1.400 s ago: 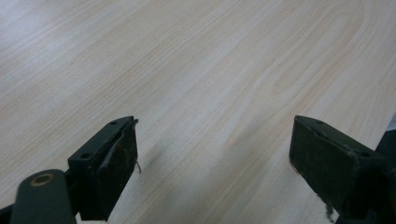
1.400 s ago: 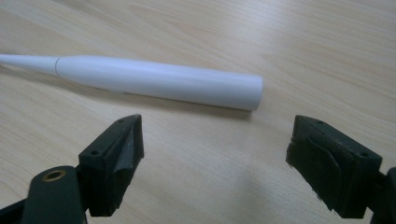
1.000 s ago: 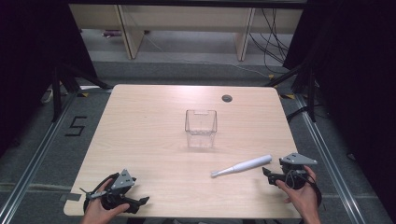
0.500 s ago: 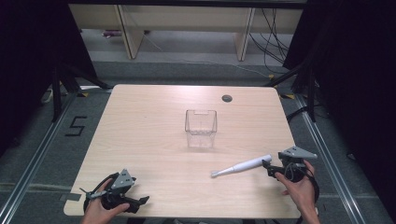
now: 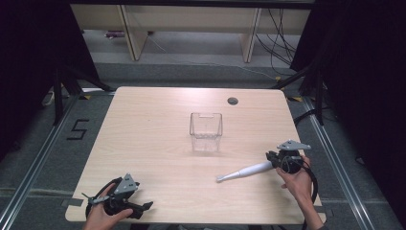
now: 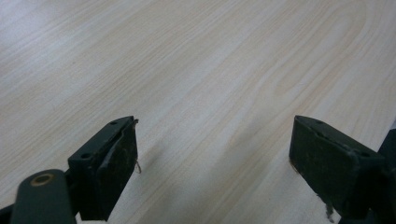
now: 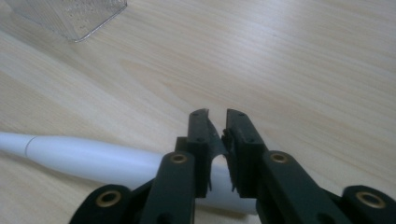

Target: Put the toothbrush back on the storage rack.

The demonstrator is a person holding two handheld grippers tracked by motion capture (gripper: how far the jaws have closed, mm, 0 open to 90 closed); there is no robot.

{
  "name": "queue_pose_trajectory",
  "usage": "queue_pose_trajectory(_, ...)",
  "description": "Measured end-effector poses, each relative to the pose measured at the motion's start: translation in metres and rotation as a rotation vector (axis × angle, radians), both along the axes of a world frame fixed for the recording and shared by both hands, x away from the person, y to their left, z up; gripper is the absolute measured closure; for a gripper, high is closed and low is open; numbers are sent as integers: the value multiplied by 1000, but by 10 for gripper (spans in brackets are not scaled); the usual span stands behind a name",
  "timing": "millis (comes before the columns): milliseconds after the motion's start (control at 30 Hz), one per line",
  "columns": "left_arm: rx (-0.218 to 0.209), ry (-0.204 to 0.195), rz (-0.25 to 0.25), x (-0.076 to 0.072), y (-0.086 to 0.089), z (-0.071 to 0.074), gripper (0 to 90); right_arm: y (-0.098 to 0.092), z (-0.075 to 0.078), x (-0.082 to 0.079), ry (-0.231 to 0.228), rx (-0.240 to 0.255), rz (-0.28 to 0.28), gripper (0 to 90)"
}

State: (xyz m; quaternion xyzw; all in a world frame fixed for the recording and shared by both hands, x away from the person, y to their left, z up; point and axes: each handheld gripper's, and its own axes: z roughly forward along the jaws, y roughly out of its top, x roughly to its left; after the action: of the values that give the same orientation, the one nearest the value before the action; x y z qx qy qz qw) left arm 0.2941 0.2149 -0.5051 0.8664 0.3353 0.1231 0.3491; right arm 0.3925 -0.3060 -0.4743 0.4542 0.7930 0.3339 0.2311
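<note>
A white pen-like handle (image 5: 246,171) (image 7: 84,158) lies slanted on the right front of the wooden table (image 5: 143,124). My right gripper (image 5: 271,158) (image 7: 217,126) is at its thick right end. Its jaws have just been closing, and they now stand nearly together with the handle's end pinched between them. A clear square plastic container (image 5: 206,132) (image 7: 70,16) stands upright at the table's middle, apart from both grippers. My left gripper (image 5: 143,207) (image 6: 212,158) rests near the front left edge, jaws wide open over bare wood.
A dark round grommet (image 5: 232,100) sits in the tabletop behind the container. Pale wooden shelving (image 5: 191,24) and cables on the grey floor lie beyond the table. Metal rails (image 5: 335,158) run along both sides.
My right gripper has moved up and to the left to the handle's thick end, and its jaws have gone from wide apart to closed on it. The left gripper and the container stayed put.
</note>
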Motion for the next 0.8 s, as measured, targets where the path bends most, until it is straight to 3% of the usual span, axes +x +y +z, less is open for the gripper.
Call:
queue_pose_trajectory(100, -3, 1, 2, 0, 0, 0, 150, 3, -2, 3, -6, -6, 8, 862)
queue_pose_trajectory(133, 0, -1, -1, 0, 0, 0, 150, 5, -3, 4, 23, -17, 6, 878)
queue_pose_trajectory(233, -4, -4, 0, 1, 0, -1, 150, 8, -6, 5, 45, -19, 6, 898)
queue_pose_trajectory(300, -3, 0, 2, 0, 0, 0, 150, 6, -8, 7, 24, -32, 23, 900)
queue_pose_trajectory(333, -6, 0, 4, -1, 0, 0, 150, 8, -7, 6, 65, -16, -5, 900)
queue_pose_trajectory(367, -7, -2, 1, -1, 0, 0, 150, 9, -8, 6, 75, -7, -17, 900)
queue_pose_trajectory(667, -2, -1, -2, 0, 0, 0, 150, 2, -13, 9, 71, -31, -5, 900)
queue_pose_trajectory(800, -7, -3, -1, -1, 0, 1, 150, 2, -13, 8, 103, -18, -21, 900)
